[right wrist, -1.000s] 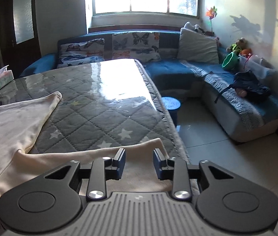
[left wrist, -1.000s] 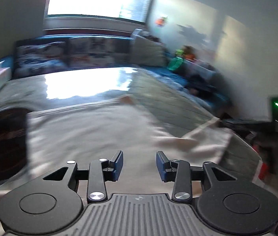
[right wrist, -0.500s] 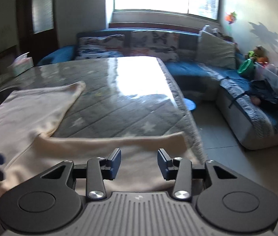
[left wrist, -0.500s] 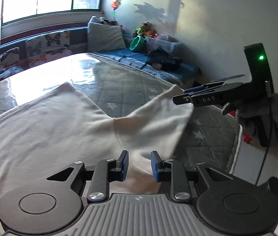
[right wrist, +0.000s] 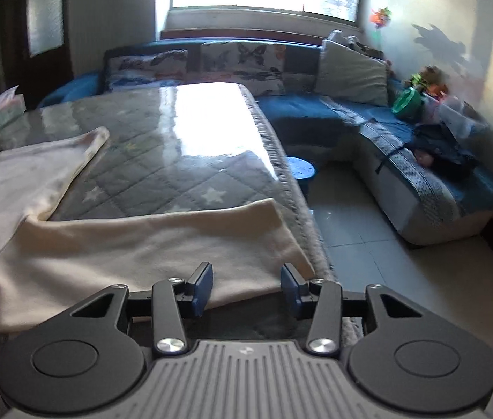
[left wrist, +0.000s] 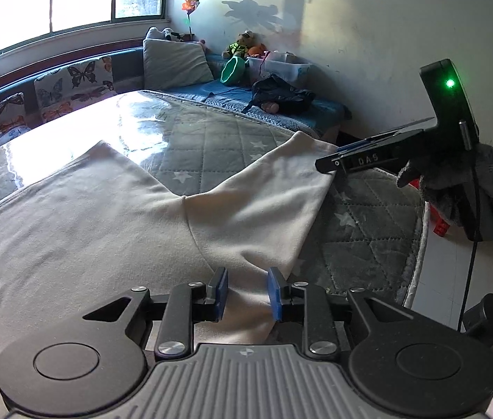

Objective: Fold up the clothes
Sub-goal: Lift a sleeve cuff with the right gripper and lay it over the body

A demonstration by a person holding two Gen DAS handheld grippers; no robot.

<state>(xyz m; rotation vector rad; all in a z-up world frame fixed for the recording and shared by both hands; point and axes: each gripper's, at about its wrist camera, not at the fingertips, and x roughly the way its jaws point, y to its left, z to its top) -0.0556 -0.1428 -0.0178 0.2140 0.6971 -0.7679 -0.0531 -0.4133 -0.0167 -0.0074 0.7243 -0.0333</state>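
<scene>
Left wrist view: a cream, soft-knit garment (left wrist: 113, 216) lies spread flat over a grey quilted table cover with white stars (left wrist: 361, 230); one leg or sleeve runs toward the table's right edge. The left gripper (left wrist: 245, 292) sits low over the near hem with its blue pads (left wrist: 221, 291) spread. A fold of the cloth lies between the pads, and neither one presses it. The right gripper (left wrist: 330, 166) is seen side-on at the far end of that leg, carried by a hand in a grey knit glove (left wrist: 462, 188). A green light shows on its black body. Whether it touches the cloth cannot be told.

Right wrist view: the right gripper (right wrist: 246, 286) hangs over the near edge of the leg of the garment (right wrist: 148, 244), close to the table's right border. Its jaws stand apart, not pressing on the cloth, whose edge lies between the pads. A blue corner sofa with butterfly-print cushions (right wrist: 316, 108) lines the far wall.
</scene>
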